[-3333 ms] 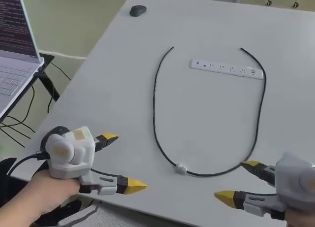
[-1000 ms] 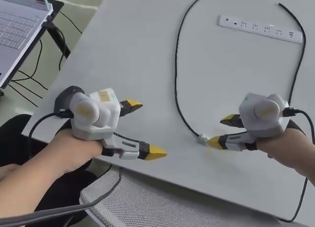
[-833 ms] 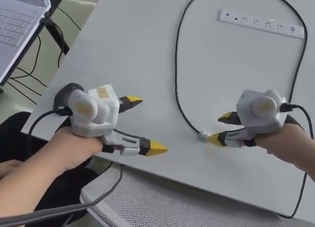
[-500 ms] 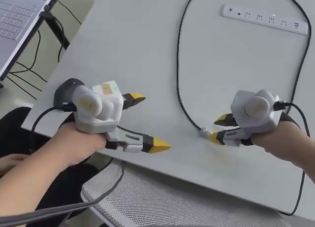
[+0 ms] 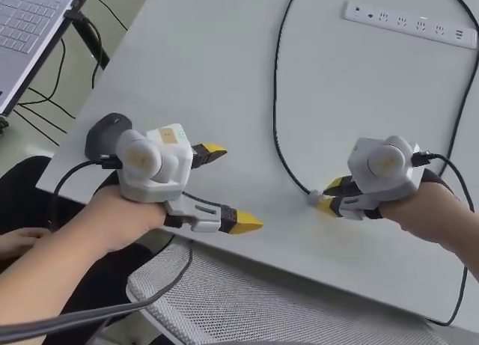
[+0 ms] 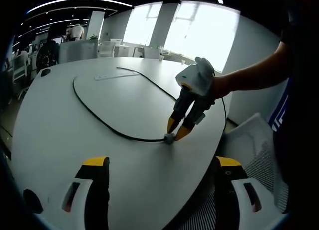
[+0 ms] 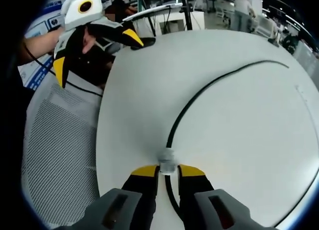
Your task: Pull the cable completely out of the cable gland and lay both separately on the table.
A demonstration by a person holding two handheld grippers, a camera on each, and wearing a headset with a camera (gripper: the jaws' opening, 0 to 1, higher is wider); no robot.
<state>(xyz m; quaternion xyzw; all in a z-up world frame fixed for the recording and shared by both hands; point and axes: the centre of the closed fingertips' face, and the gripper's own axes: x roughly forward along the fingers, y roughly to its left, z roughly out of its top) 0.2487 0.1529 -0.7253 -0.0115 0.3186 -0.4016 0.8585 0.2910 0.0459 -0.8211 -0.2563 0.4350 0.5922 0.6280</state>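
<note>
Head view: one cable (image 5: 275, 98), one cable gland (image 5: 315, 197) and one power strip (image 5: 408, 23) on the surface (image 5: 194, 75); one laptop (image 5: 30, 23) off its edge.
Tongs: two.
Left tongs (image 5: 233, 186): spread wide, empty, well apart from the gland.
Right tongs (image 5: 329, 195): clenched on the cable gland, near the surface's near edge.
Right gripper view: gland between both yellow tips, cable threaded through it and trailing back between them.

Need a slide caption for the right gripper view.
Right gripper pinches the white cable gland near the table edge, black cable arcing away; left gripper open beyond.
</note>
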